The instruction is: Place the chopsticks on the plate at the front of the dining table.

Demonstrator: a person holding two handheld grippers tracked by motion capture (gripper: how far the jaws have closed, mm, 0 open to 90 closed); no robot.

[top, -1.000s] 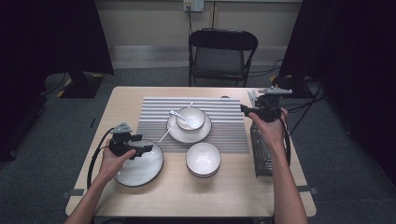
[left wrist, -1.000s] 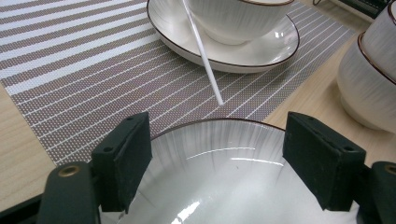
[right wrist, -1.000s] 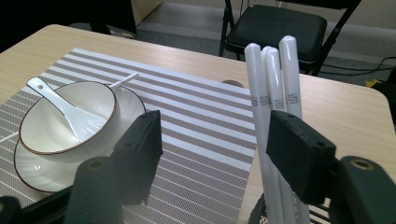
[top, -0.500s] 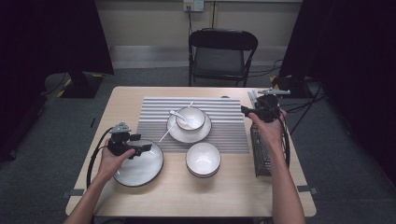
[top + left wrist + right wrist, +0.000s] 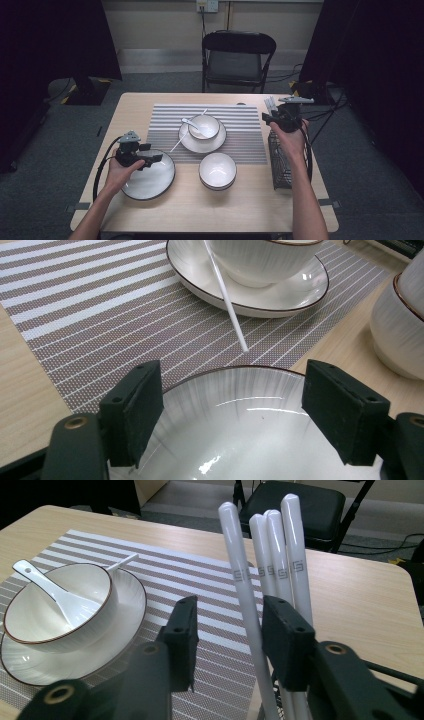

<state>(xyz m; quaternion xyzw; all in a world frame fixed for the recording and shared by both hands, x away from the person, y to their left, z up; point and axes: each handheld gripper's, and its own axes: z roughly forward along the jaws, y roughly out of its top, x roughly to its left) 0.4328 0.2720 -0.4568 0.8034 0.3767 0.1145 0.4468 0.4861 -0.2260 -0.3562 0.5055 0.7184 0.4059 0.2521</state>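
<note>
Right gripper (image 5: 227, 635), lower centre of right gripper view: jaws have just been closing, half shut around one white chopstick (image 5: 243, 605), pads not yet pressing. Other chopsticks (image 5: 282, 565) bunched just right, standing in wire basket (image 5: 280, 160) at right table edge. Risk: neighbour stick caught too, or stick slipping if pinched off-centre. Left gripper (image 5: 232, 410) wide open above plate (image 5: 240, 430), holding nothing.

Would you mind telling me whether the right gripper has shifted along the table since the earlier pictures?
No. The right gripper stays above the far end of the wire rack at the striped mat's right edge. Its jaws have just been closing around the white chopsticks.
</note>
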